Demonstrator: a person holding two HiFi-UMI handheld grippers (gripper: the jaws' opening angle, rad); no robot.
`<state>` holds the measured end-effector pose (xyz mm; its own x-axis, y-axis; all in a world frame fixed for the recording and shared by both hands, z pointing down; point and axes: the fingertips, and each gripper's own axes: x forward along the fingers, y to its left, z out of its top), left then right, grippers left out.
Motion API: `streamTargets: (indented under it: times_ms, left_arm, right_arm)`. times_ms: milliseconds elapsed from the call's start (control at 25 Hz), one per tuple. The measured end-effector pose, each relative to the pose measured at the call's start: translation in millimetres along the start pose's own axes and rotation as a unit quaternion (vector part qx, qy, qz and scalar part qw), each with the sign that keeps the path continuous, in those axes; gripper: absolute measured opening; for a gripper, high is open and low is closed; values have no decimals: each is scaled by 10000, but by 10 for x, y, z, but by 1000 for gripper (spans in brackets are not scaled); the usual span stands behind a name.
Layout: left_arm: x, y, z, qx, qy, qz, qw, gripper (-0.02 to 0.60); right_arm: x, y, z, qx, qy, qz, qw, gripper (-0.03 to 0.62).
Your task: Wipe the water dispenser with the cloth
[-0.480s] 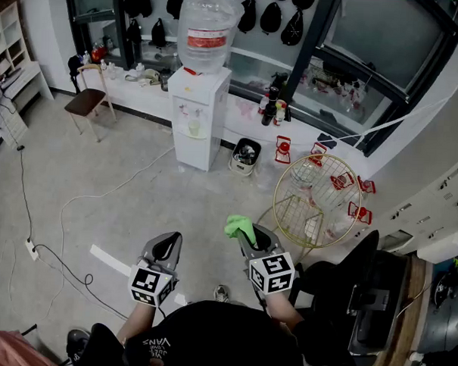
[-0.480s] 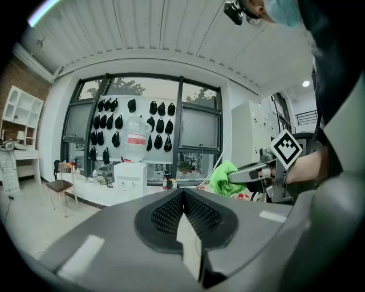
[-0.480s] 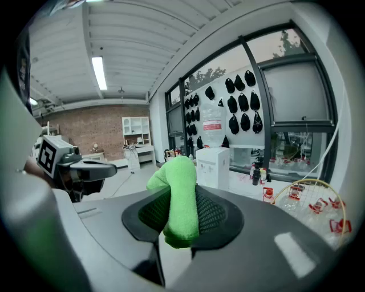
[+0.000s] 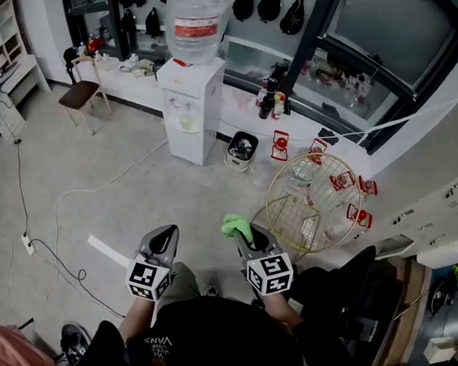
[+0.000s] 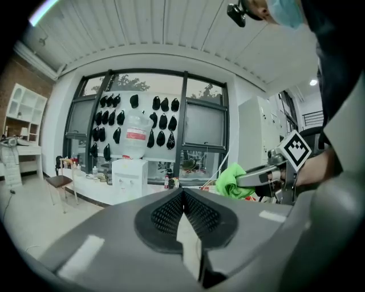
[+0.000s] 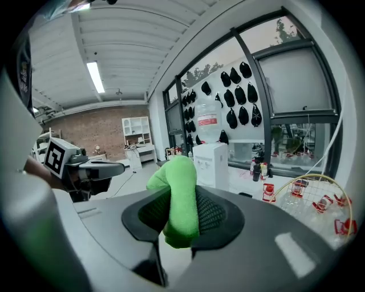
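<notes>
Head view: the water dispenser (image 4: 188,108) stands by the window wall, well apart from both grippers, and it sits a little higher and further left in the picture than half a second ago, with the top of its bottle (image 4: 194,24) now cut by the edge. A grey-trousered knee (image 4: 183,280) now shows between the grippers, which hang much where they were. The right gripper (image 4: 247,236) carries the green cloth (image 4: 235,226) at its tip. Left gripper view: the left gripper (image 5: 183,197) has its jaws pressed together with nothing in them, pointing towards the dispenser across the floor. Right gripper view: the jaws are clamped on the cloth, which bulges up out of them.
</notes>
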<state>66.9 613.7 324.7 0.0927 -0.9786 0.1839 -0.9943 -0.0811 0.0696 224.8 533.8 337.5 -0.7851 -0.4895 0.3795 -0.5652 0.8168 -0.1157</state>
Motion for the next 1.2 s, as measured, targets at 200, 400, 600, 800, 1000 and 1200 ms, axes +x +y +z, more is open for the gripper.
streamTargets:
  times_ms: [200,400,600,800,1000,1200]
  left_arm:
    - [446,268,-18,-71,121,-14,9999,2]
    - [1029,736,64,-161,243,-222,9993,2]
    - [1692,1303,265,41,415,-633,9971,2]
    - [2323,1808,465,265,465,-1014,9934,2]
    - [2855,2197,584,329,516,-1160,9914,2]
    - [3440,2254,552,228,627,-1157,9910,2]
  right_arm:
    - [436,-266,83,105,64,-27,9999,114]
    - [1129,-523,310,247,136,-174,9995,114]
    - [1897,-741,710,398,125,-340,9986,114]
    - [2563,-953,986,541,85,-628,9965,114]
    - [3056,-1154,1189,618,95,-733,9954,114]
    - [3478,-1621,1368,469,162,-619,9969,114]
